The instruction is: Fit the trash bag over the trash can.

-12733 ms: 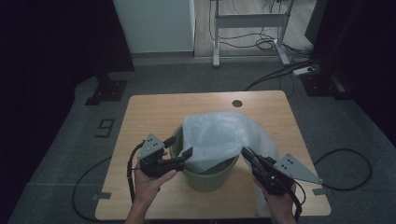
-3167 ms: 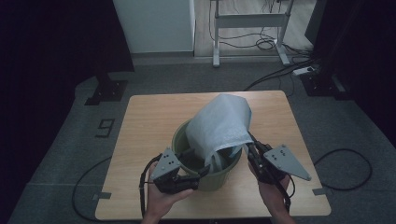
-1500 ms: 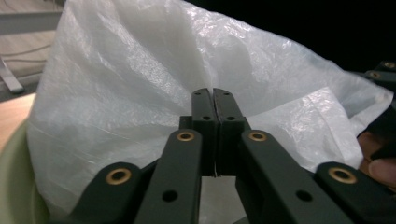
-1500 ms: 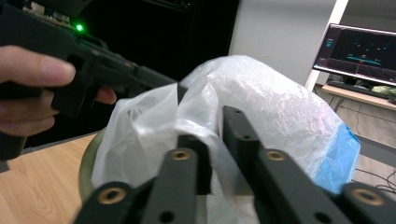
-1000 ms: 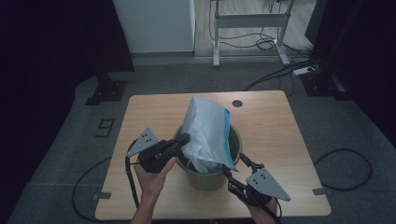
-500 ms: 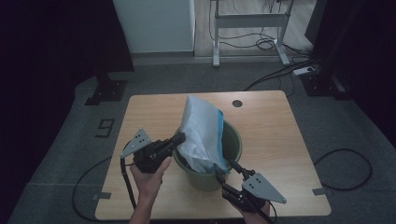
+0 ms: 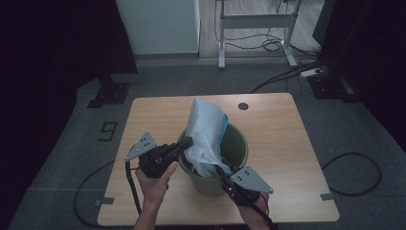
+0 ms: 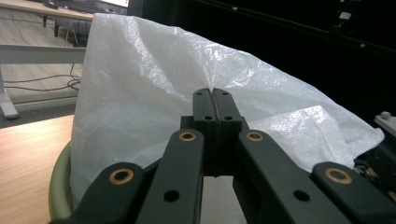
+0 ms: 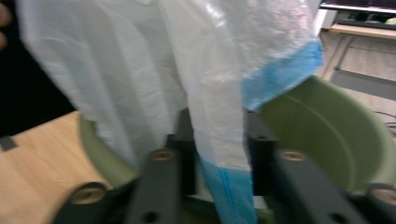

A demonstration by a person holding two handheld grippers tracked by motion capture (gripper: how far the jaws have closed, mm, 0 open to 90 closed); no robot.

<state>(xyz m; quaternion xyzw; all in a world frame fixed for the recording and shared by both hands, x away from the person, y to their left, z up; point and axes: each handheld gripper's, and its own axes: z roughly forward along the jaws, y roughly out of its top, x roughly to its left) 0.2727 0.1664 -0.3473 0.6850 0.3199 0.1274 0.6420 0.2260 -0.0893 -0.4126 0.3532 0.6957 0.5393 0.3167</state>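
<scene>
wooden table is sitting on grey carpet, round grommet hole showing near its far edge. white desk frame is standing behind with cables lying under it. power strip is lying at right. black stand base is resting far left.

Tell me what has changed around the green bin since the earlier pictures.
The white plastic bag, earlier spread wide over the green bin, now stands gathered and tall at the bin's left side. The left gripper stays clamped on its edge. The right gripper has moved in to the bin's near rim, and its jaws have just been closing with a strip of bag between them. The bin and the wooden table stayed put.
</scene>
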